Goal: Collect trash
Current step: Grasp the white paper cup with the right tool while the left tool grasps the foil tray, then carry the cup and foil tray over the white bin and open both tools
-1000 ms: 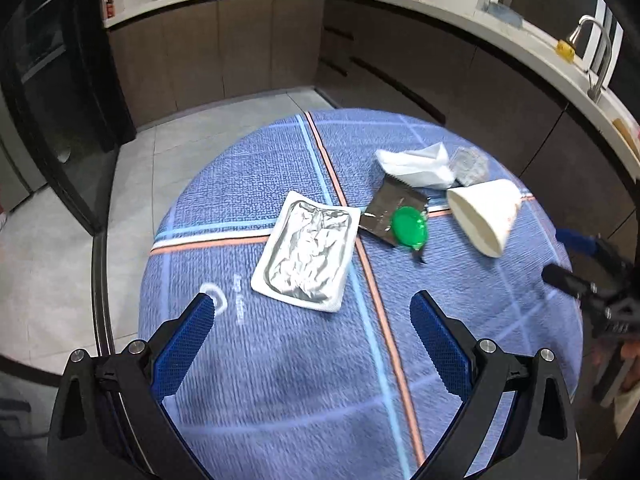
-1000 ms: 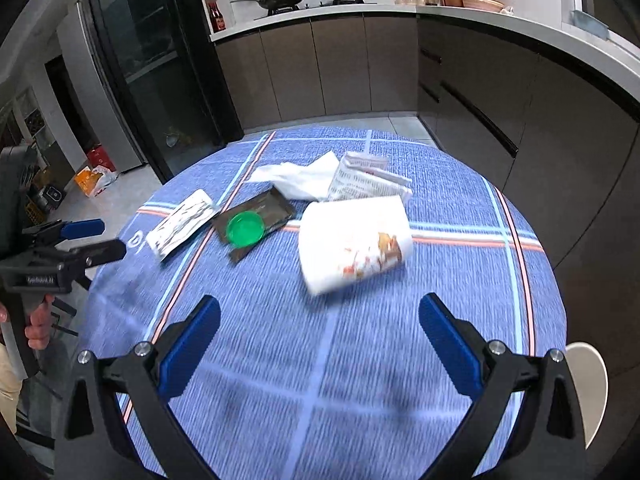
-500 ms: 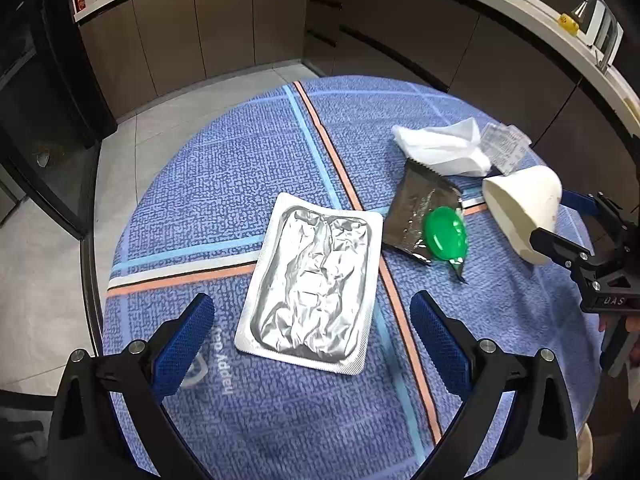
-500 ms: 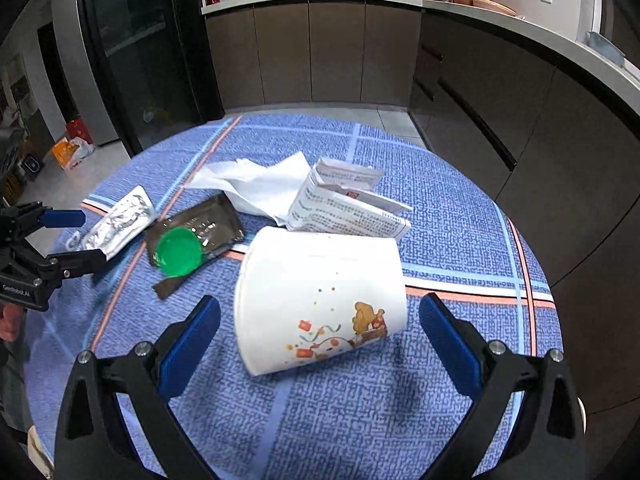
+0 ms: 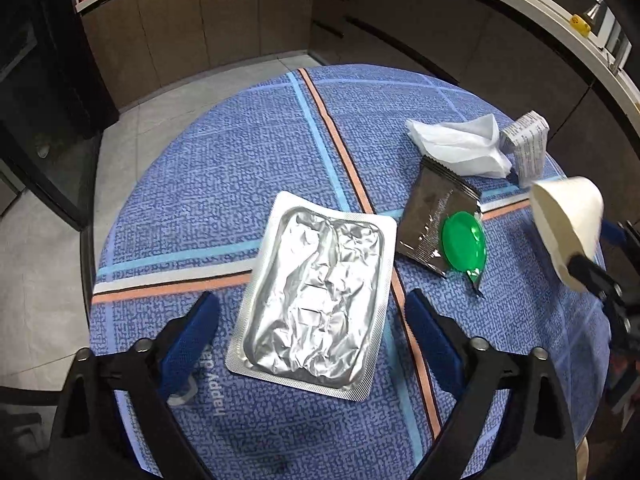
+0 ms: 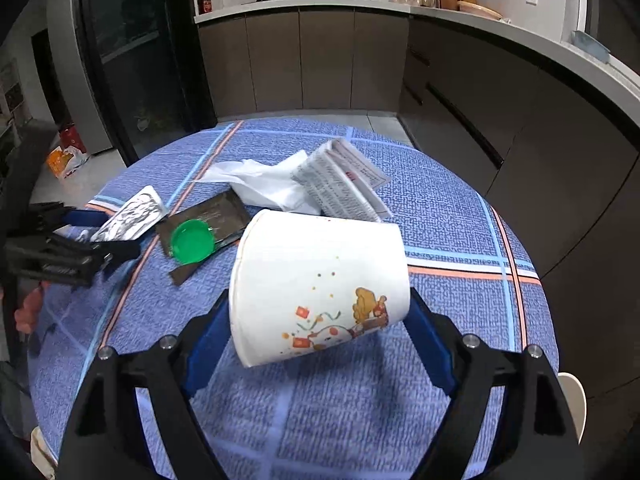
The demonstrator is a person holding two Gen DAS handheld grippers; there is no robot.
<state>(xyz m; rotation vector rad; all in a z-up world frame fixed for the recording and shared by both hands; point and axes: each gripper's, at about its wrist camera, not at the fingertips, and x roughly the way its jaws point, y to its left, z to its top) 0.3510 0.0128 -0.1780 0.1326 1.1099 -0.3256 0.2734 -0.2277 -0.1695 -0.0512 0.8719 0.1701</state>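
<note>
Two hand-held grippers face a round table (image 5: 208, 184) covered in blue plaid cloth, each over a different piece of trash. The right gripper (image 6: 320, 332) has its blue fingers spread on either side of a white paper cup (image 6: 320, 280) lying on its side, mouth toward the left finger and base toward the right, so the cup's long axis runs across the gap from finger to finger. The fingers sit just beside the rim and the base; whether they already touch cannot be told, and the jaws look open rather than clamped. The left gripper (image 5: 312, 332) is also open, its fingers flanking the near end of a flat silver foil packet (image 5: 316, 300) whose long axis points away from the tool, roughly along the line of the fingers. Beyond the cup lie a folded printed leaflet (image 6: 340, 188), a crumpled white tissue (image 6: 260, 184), a dark wrapper (image 6: 212, 220) and a green lid (image 6: 192, 240) resting partly on that wrapper. The coming move probably turns on the cup's orientation: closing along its length presses rim against base, which a light cup may resist poorly, so it could buckle or slip out. The right gripper is clearly nearer the cup, the left nearer the foil packet; no bin is visible.
</note>
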